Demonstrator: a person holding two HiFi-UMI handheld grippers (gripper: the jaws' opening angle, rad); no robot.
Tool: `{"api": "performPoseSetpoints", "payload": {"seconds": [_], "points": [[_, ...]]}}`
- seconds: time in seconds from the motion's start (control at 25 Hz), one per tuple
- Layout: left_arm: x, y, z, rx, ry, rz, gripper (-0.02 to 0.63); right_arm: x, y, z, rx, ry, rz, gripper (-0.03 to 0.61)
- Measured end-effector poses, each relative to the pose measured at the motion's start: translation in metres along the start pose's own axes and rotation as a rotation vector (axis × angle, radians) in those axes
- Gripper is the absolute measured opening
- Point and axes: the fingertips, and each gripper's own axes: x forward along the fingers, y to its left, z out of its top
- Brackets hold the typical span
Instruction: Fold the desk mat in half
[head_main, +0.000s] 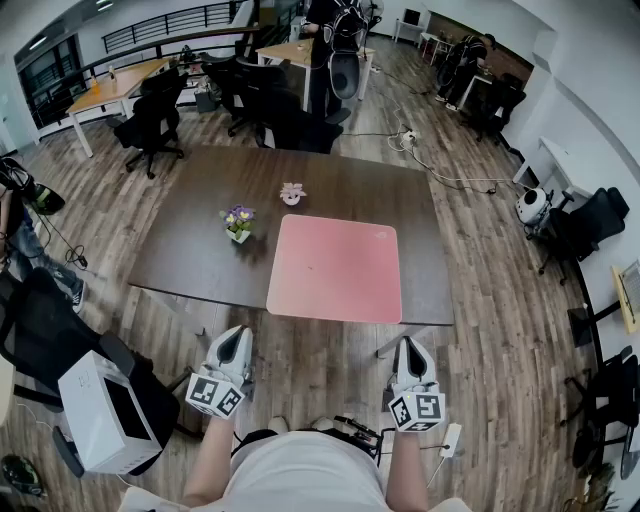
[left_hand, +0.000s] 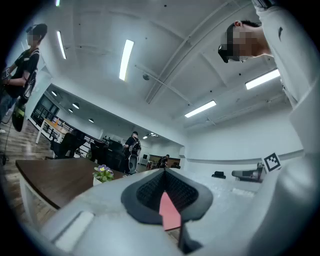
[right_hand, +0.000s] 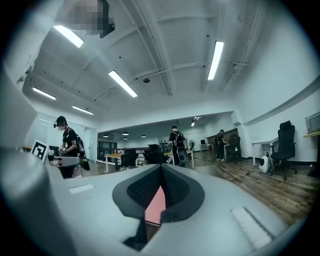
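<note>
While the pink desk mat (head_main: 335, 268) lies flat against the table's (head_main: 190, 210) near edge, toward its right corner, with faint print too small to read, the left gripper (head_main: 237, 334) and right gripper (head_main: 409, 345), both clenched on nothing, point at that edge from just short of it, marker cubes (head_main: 215, 394) nearest the person.

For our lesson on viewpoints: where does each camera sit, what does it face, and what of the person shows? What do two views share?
Head view: on the person's head, looking down at the desk mat on the table; forearms, left gripper and right gripper show.
Left gripper view: on that gripper, looking along its shut fingers past the flower pot; shirt at right.
Right gripper view: on that gripper, along its shut fingers toward distant desks; shirt at left.
Shared: both gripper views show a pink strip, likely the mat.
</note>
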Motion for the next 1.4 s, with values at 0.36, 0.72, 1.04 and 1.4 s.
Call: {"api": "performPoseSetpoints", "payload": {"seconds": [0.36, 0.72, 1.04, 1.4], "points": [[0.000, 0.003, 0.000, -0.019, -0.012, 0.025, 0.005, -0.007, 0.001, 0.007, -0.029, -0.003, 0.004, -0.002], [-0.014, 0.004, -0.004, -0.032, -0.014, 0.054, 0.005, -0.011, 0.009, 0.001, -0.023, 0.016, 0.047, -0.002], [-0.030, 0.010, 0.003, 0.082, 0.023, 0.050, 0.005, -0.010, 0.024, -0.004, -0.021, 0.036, 0.060, 0.000], [-0.042, 0.038, 0.013, 0.080, 0.037, 0.051, 0.005, -0.006, 0.046, -0.004, -0.028, 0.035, 0.022, 0.000]]}}
